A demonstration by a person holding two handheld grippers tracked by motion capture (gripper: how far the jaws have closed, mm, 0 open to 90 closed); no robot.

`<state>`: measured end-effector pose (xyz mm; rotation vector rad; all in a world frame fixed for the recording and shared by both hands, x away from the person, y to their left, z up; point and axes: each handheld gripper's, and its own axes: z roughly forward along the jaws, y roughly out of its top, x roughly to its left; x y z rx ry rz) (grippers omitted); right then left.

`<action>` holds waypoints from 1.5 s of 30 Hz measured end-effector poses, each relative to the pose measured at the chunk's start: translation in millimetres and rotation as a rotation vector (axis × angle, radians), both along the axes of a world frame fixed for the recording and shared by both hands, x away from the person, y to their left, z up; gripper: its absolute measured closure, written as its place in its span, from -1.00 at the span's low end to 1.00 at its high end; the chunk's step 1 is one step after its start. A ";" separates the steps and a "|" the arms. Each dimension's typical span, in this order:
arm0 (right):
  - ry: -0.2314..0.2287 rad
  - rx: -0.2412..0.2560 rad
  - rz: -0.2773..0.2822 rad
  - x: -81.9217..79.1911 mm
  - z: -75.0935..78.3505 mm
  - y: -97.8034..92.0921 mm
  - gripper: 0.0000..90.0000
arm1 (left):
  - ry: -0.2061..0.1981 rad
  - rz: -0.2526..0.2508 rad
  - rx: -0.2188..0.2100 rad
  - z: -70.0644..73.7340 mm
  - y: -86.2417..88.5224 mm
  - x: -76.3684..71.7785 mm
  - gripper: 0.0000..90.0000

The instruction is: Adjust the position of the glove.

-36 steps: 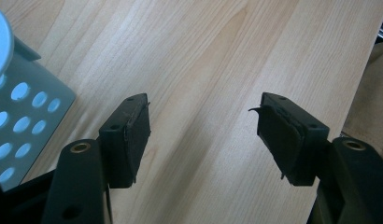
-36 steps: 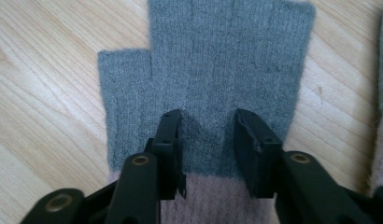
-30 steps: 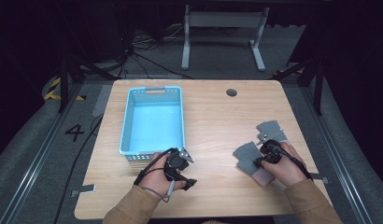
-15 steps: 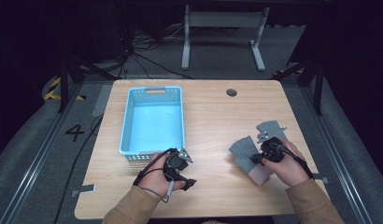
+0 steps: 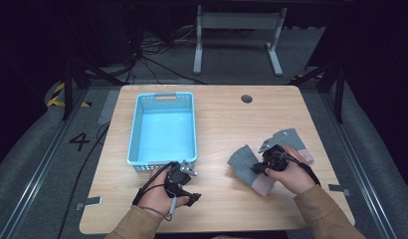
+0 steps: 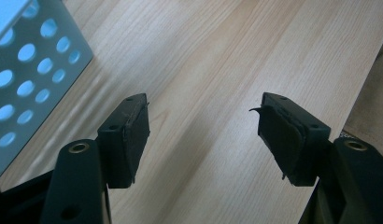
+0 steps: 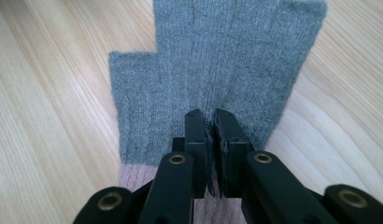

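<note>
Grey glove (image 7: 213, 60), pink cuff, lying flat on the table (image 5: 227, 119) toward the right edge, nearer the front than the back. In my right gripper view the fingers of the glove point away from me and the thumb sticks out to the left. My right gripper (image 7: 213, 122) has its jaws pressed together on a pinch of the knit near the palm, just above the cuff; the fabric puckers where they meet. From the high view the same gripper (image 5: 265, 160) sits over that glove (image 5: 244, 164), hand behind it.

Second grey glove (image 5: 286, 139), also pink at the cuff, lies just behind and to the right of the first, closer to the right edge. I cannot tell whether the two touch.

My left gripper (image 6: 203, 128) is spread wide, nothing between the jaws, bare wood under them. High view puts it (image 5: 184, 174) near the front edge, left of centre, just beside the near wall of the blue basket (image 5: 137, 134). Basket stands on the left half of the table, perforated sides, long axis running front to back.
</note>
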<state>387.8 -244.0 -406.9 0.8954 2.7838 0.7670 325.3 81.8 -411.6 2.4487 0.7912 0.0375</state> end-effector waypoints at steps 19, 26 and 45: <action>0.019 0.024 0.082 -12.4 -8.3 10.5 0.99 | -0.006 -0.025 -0.012 2.2 -8.7 6.3 -0.24; 0.071 0.028 0.109 -26.0 -8.2 7.6 1.00 | -0.008 -0.065 -0.014 3.4 -20.3 13.1 -0.24; 0.136 -0.013 0.231 -50.3 -20.7 9.0 1.00 | -0.015 -0.122 -0.023 7.4 -38.1 23.0 -0.24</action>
